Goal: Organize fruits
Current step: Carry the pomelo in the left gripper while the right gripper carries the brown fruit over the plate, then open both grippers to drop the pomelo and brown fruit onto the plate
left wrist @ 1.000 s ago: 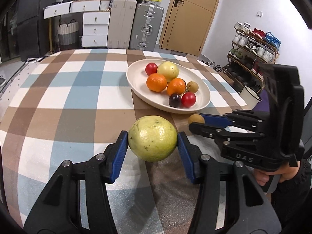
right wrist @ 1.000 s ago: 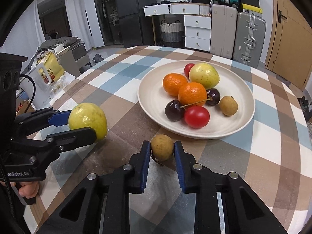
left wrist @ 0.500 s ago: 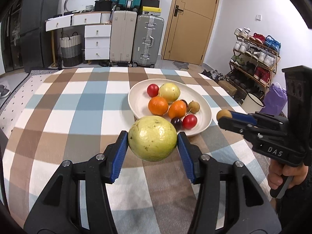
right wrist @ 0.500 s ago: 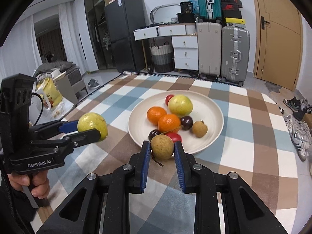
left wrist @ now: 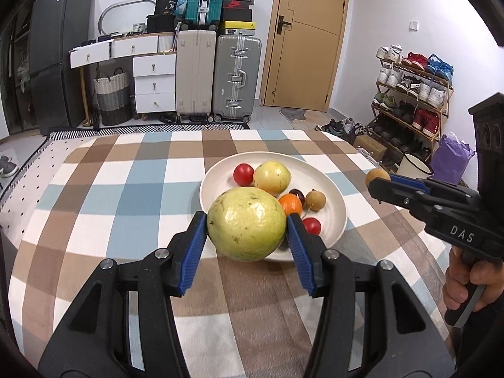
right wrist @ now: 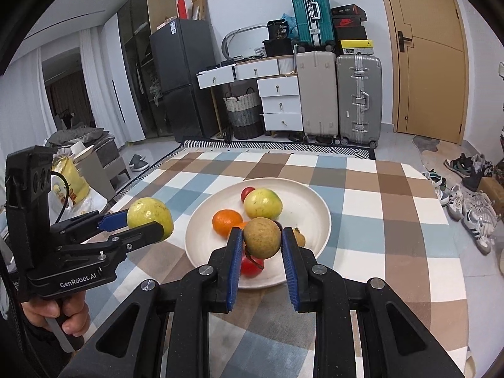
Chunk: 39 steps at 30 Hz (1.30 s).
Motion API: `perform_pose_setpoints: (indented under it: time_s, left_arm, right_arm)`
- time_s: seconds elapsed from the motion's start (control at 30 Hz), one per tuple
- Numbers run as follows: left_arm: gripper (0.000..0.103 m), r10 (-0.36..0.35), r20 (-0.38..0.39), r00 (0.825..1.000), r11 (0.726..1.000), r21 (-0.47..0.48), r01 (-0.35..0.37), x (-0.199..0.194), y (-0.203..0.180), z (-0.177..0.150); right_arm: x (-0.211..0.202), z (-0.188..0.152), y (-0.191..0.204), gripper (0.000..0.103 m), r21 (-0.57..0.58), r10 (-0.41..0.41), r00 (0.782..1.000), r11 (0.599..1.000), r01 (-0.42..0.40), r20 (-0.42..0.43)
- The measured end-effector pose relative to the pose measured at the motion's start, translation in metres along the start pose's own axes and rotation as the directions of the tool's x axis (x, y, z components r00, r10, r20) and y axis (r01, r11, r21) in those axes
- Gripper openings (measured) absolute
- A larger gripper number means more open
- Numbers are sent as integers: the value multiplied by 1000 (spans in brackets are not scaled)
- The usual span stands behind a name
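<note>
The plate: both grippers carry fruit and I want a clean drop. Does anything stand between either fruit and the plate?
Nothing visible blocks the way. The left gripper holds the large green fruit and the right gripper the small brown fruit, both near the plate. Fruit crowds its near half; the far rim is bare.

Both views ride low behind their own blue-padded fingers, angled down across the checked tablecloth toward the far wall of suitcases. The left-wrist view faces the white plate from its left and catches the right gripper; the right-wrist view, close above the plate, catches the left gripper.
</note>
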<state>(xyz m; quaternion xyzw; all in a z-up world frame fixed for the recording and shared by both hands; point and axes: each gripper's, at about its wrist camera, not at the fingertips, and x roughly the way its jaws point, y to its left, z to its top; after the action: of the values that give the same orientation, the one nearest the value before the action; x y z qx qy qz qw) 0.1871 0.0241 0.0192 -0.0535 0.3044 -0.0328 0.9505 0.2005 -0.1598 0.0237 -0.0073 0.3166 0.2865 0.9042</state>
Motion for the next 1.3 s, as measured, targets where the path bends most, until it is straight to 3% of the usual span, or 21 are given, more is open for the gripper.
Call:
perform_pose_setpoints:
  time_s: [0.27,0.77,1.17,1.3]
  left_arm:
    - [49,13,-3,1000,1000,20,-13,22,-4,6]
    - [49,32,-33,999,999,34,-31,52,-5,0]
    - [50,41,-53,998,999,30,-39,56,-4,-1]
    - [51,45,-37,998,999,26,-44,49,-1,1]
  right_arm:
    - [15,10,-16,25,24,-15,1000,1000,15,-9]
    - [40,-5,-28,26,60,-17,998,998,21,-61]
    - [41,-7,-28,47,62,-30,998,998,34,-55]
    - [42,-8,-27,48,58,-35,997,998,38,-63]
